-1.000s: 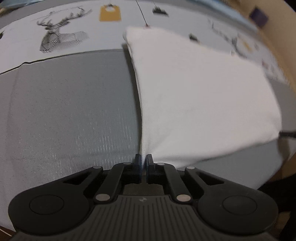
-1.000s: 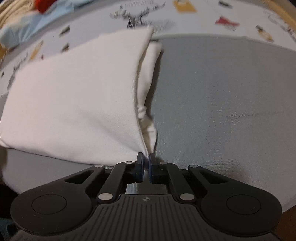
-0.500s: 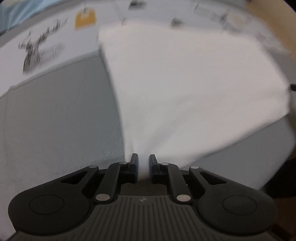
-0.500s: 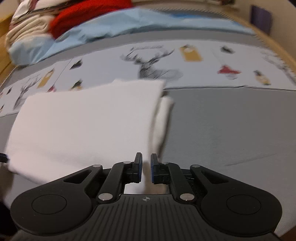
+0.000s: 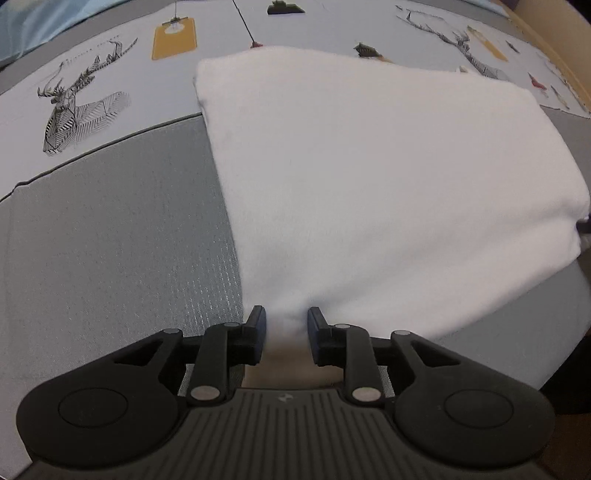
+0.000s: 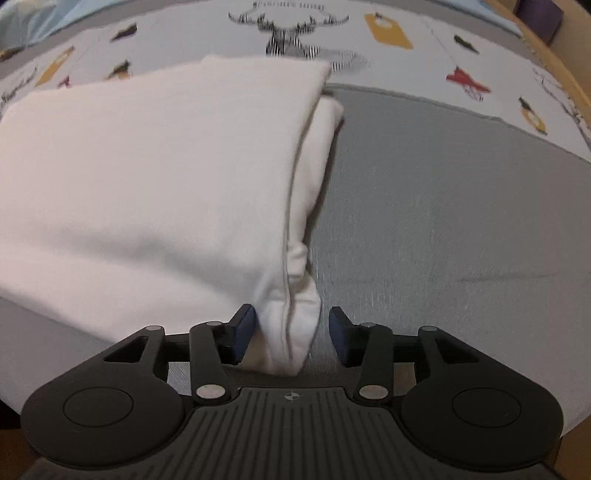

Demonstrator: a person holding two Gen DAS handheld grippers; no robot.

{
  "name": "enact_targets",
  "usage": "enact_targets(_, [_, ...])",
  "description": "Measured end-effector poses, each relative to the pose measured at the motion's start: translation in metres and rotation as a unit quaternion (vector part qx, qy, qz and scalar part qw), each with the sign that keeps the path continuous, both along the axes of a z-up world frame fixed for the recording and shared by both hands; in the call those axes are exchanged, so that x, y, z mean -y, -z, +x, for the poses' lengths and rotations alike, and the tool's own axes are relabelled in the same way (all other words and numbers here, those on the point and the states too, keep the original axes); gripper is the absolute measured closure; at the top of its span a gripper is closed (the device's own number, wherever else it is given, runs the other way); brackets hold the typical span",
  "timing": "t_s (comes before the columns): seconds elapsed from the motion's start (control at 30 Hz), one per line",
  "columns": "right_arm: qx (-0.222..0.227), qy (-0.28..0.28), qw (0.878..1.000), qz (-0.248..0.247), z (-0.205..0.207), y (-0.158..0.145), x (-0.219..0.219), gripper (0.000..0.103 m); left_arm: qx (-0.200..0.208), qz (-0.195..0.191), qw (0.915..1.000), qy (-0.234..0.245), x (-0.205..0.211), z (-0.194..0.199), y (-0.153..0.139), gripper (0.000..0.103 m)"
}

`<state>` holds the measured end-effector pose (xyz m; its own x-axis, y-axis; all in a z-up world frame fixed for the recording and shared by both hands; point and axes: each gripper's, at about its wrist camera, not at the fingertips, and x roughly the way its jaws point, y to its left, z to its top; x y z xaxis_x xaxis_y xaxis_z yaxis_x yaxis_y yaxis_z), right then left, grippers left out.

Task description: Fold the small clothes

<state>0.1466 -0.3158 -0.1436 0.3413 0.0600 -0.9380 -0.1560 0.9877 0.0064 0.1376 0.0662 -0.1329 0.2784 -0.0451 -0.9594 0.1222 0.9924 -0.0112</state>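
Observation:
A folded white garment lies flat on the grey bedspread; it also shows in the right wrist view, with inner layers stacked along its right edge. My left gripper is open, its jaws standing either side of the garment's near left corner. My right gripper is open, its jaws standing apart around the near right corner, which lies loose between them.
A pale sheet printed with deer, yellow tags and small figures covers the bed beyond the grey panel. A wooden bed edge runs along the far right. Light blue bedding lies at the back left.
Both grippers were shut on the garment's near corners one second ago. Both have since opened and let go, and the garment now rests flat.

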Motion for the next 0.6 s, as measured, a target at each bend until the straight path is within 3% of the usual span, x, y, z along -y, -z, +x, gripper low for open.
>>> enact_targets(0.03, [0.01, -0.001, 1.0, -0.001, 0.0, -0.006, -0.002, 0.058, 0.008, -0.004, 1.0, -0.004, 0.001, 0.001, -0.004, 0.074])
enact_targets(0.2, [0.125, -0.003, 0.992, 0.009, -0.013, -0.05, -0.018, 0.048, 0.092, -0.028, 0.9951, -0.024, -0.007, -0.007, -0.035, 0.049])
enact_targets(0.3, [0.171, 0.023, 0.984, 0.039, -0.014, -0.067, -0.026, 0.04, 0.137, -0.041, 0.9892, -0.034, -0.011, -0.018, -0.059, 0.046])
enact_targets(0.4, [0.191, 0.044, 0.979, 0.061, -0.019, -0.074, -0.036, 0.04, 0.184, -0.046, 0.9811, -0.04, -0.016, -0.033, -0.09, 0.038])
enact_targets(0.6, [0.221, 0.042, 0.972, 0.073, -0.039, -0.082, -0.085, 0.04, 0.254, -0.041, 0.9647, -0.056, -0.035, -0.074, -0.138, 0.037])
